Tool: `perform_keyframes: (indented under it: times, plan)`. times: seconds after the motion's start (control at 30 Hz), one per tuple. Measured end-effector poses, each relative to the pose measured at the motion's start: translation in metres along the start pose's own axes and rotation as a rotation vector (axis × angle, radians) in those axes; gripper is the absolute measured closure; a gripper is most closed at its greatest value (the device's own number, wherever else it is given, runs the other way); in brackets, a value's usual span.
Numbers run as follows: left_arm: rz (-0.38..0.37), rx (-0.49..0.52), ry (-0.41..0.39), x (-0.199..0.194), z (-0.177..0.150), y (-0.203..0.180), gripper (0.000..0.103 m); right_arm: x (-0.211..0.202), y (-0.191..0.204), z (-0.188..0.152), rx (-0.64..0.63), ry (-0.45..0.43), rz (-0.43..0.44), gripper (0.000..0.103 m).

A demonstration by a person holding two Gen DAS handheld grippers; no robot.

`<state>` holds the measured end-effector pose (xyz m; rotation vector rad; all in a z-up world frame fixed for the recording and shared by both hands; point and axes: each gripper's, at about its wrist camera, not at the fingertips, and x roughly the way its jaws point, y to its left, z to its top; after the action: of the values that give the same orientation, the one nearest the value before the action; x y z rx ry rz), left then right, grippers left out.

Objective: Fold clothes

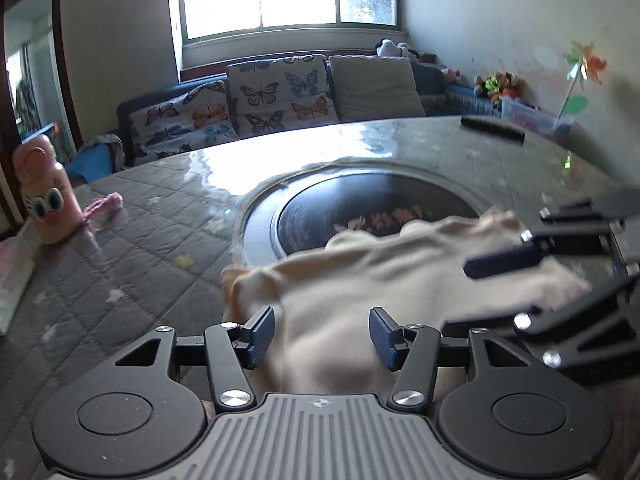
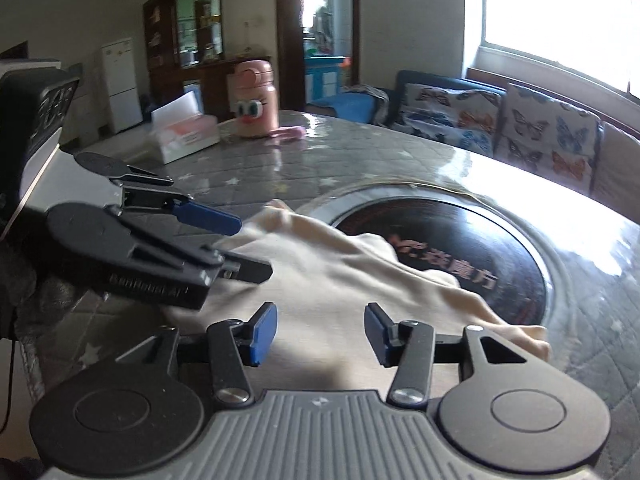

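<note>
A cream garment lies crumpled on the round glass-topped table, partly over the dark round centre panel. My left gripper is open, its blue pads on either side of the cloth's near part. My right gripper enters from the right, open over the cloth's right end. In the right wrist view the garment stretches ahead, my right gripper is open over it, and my left gripper hangs open over its left end.
A pink cartoon bottle with a pink strap stands at the table's left, also in the right wrist view, next to a tissue box. A black remote lies at the far edge. A sofa with butterfly cushions is behind.
</note>
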<state>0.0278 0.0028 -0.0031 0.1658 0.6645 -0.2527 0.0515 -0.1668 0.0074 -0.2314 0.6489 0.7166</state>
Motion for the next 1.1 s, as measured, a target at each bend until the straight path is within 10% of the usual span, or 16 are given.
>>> perform_keyframes:
  times: [0.37, 0.63, 1.1]
  plan:
    - [0.023, -0.038, -0.027, -0.014, -0.014, 0.005, 0.041, 0.0, 0.032, -0.015, -0.114, 0.018, -0.01, 0.053]
    - [0.016, -0.264, 0.012, 0.0, -0.004, 0.033, 0.041, -0.006, 0.027, -0.019, -0.076, 0.021, 0.009, 0.052]
    - [0.028, -0.424, 0.065, 0.022, 0.001, 0.066, 0.047, -0.049, -0.068, -0.035, 0.265, -0.02, -0.155, 0.052]
